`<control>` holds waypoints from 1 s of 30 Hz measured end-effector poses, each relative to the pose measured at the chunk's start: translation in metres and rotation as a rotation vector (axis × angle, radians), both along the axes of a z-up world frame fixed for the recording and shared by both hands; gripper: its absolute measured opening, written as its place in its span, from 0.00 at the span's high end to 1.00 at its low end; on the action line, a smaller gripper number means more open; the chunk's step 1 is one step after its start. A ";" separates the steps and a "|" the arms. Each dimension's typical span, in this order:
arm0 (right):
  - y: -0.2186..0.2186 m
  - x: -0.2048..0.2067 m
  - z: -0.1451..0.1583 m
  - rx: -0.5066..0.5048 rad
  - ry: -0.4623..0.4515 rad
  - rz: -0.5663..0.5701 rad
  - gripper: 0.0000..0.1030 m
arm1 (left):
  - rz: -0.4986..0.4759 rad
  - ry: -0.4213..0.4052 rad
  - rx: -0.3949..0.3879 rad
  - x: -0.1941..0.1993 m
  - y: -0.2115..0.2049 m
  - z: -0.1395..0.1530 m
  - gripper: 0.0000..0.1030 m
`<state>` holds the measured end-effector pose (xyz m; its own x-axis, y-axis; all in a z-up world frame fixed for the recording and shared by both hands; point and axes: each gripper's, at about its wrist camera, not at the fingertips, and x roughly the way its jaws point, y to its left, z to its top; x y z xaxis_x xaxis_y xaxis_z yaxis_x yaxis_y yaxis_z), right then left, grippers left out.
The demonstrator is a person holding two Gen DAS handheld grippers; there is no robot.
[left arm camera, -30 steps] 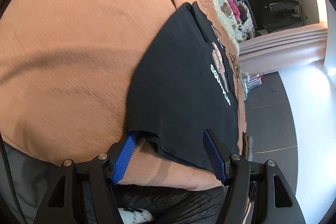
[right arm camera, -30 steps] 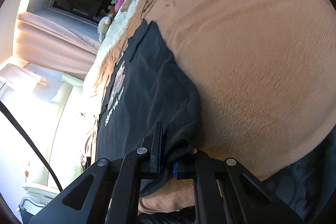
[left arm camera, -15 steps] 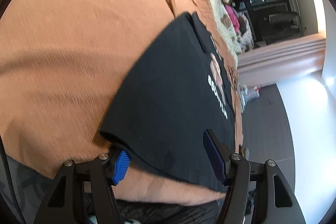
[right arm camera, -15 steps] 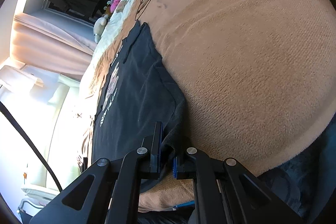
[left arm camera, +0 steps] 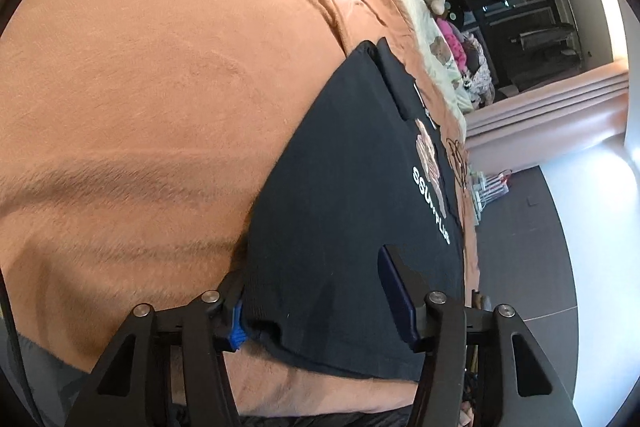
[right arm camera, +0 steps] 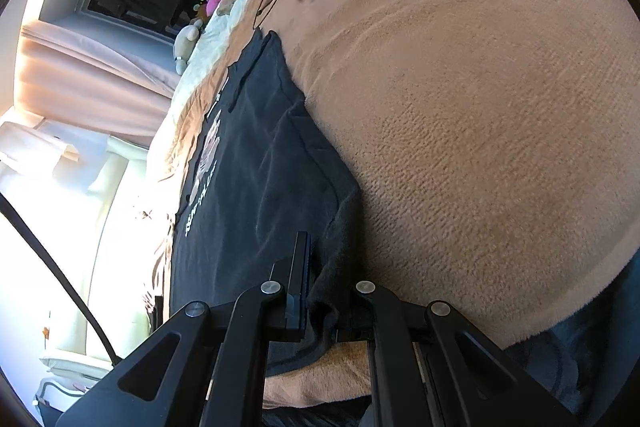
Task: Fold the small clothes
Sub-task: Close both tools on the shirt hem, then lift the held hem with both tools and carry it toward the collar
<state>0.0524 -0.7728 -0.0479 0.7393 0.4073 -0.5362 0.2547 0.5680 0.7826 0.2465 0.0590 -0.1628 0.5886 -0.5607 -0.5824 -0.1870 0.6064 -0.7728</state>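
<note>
1. A black T-shirt is lying flat on the orange blanket, long axis running away from the cameras, collar seemingly at the far end.
2. The left gripper is half-spread and has just been closing, straddling the near hem.
3. The right gripper is pinching the hem's other corner.

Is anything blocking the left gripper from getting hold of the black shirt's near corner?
Nothing visible. The black T-shirt's corner already lies between the left gripper's fingers, whose jaws have just been closing but are not yet pinched. Only the orange blanket lies underneath. The right gripper is shut on the other near corner.
</note>
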 end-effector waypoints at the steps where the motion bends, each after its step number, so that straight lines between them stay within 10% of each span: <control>1: -0.001 0.002 0.000 -0.002 0.000 -0.002 0.96 | 0.000 0.003 0.004 0.002 0.000 0.000 0.48; 6: 0.002 0.010 0.005 -0.026 -0.005 -0.012 0.98 | -0.001 0.063 0.077 0.012 -0.003 -0.002 0.96; 30: 0.014 -0.047 0.075 -0.064 -0.189 0.043 1.00 | 0.016 -0.166 0.019 -0.035 0.048 0.100 0.98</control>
<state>0.0055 -0.7585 0.0270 0.8120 0.4100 -0.4154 0.0813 0.6253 0.7762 0.2115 0.1065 -0.0629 0.6862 -0.5404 -0.4869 -0.0674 0.6192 -0.7823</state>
